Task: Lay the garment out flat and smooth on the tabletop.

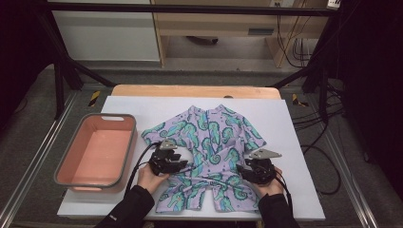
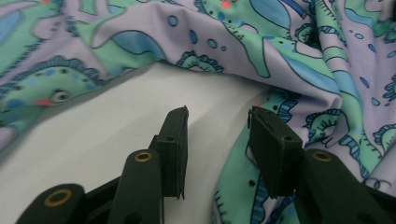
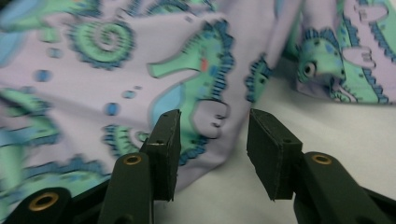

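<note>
A lilac one-piece garment [image 1: 209, 147] with green and blue seahorses lies flat on the white sheet [image 1: 142, 107], neck away from me. My left gripper [image 1: 177, 160] is at its left waist edge, open, jaws straddling the fabric edge [image 2: 243, 154] over bare sheet [image 2: 116, 126]. My right gripper [image 1: 251, 168] sits at the right waist edge, also open, with the cloth's edge [image 3: 212, 140] between its jaws. Neither jaw pair is closed on the cloth.
A pink tub with a grey rim [image 1: 97, 151] stands empty on the left of the table. The wooden table edge [image 1: 190, 90] shows beyond the sheet. Black frame legs and cables lie to the right on the floor [image 1: 323, 123].
</note>
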`<state>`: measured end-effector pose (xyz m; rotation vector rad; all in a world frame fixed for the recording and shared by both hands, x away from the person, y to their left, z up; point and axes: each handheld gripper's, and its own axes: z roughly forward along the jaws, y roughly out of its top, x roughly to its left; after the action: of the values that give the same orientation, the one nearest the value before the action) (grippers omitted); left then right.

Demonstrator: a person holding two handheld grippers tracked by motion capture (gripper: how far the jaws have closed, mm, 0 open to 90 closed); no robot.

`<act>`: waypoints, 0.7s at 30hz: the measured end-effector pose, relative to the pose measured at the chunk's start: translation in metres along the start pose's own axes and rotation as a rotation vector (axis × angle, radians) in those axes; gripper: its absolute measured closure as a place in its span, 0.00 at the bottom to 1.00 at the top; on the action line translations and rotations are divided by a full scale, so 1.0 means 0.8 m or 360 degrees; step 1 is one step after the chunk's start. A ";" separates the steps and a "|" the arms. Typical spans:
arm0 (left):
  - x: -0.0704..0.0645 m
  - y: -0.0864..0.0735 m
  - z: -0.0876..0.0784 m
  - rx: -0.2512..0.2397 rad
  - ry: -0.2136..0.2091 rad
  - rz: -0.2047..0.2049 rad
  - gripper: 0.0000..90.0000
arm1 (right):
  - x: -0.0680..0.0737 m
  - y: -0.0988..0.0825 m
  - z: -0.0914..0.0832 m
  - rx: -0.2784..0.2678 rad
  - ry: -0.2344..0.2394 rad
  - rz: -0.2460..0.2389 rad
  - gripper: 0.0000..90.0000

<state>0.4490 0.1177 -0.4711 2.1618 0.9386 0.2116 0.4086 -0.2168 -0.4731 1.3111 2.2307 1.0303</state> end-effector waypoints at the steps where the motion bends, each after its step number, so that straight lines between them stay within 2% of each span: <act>1: -0.001 0.000 0.001 0.0009 -0.0011 0.0014 0.70 | -0.002 0.000 0.004 0.0010 -0.0004 0.0000 0.63; 4: -0.005 -0.002 0.004 0.0049 -0.0071 0.0052 0.85 | -0.001 0.000 0.011 0.0000 0.0038 0.0003 0.74; 6: -0.011 -0.003 0.004 0.0059 -0.0066 0.0112 0.92 | 0.000 0.001 0.014 0.0012 0.0058 0.0010 0.84; 8: -0.016 -0.003 0.001 0.0073 -0.0037 0.0159 0.97 | 0.000 0.001 0.013 0.0017 0.0051 0.0000 0.95; 11: -0.019 -0.004 -0.003 0.0091 0.0024 0.0190 0.99 | -0.003 0.002 0.006 0.0005 0.0070 0.0026 0.98; 13: -0.018 -0.004 -0.010 0.0070 0.0063 0.0201 1.00 | -0.005 0.004 0.000 -0.0011 0.0072 0.0023 0.98; 16: -0.010 -0.004 -0.031 -0.0009 0.0157 0.0165 1.00 | -0.007 0.011 -0.013 -0.0072 0.0051 0.0003 0.98; 19: 0.002 -0.004 -0.057 -0.0104 0.0247 0.0111 1.00 | -0.008 0.024 -0.026 -0.0193 0.0024 -0.0026 0.98; 21: 0.011 -0.005 -0.069 -0.0134 0.0272 0.0064 1.00 | -0.007 0.034 -0.027 -0.0258 0.0014 -0.0038 0.98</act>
<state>0.4302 0.1571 -0.4363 2.1112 0.9636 0.4535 0.4143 -0.2219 -0.4383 1.2100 2.1141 1.1831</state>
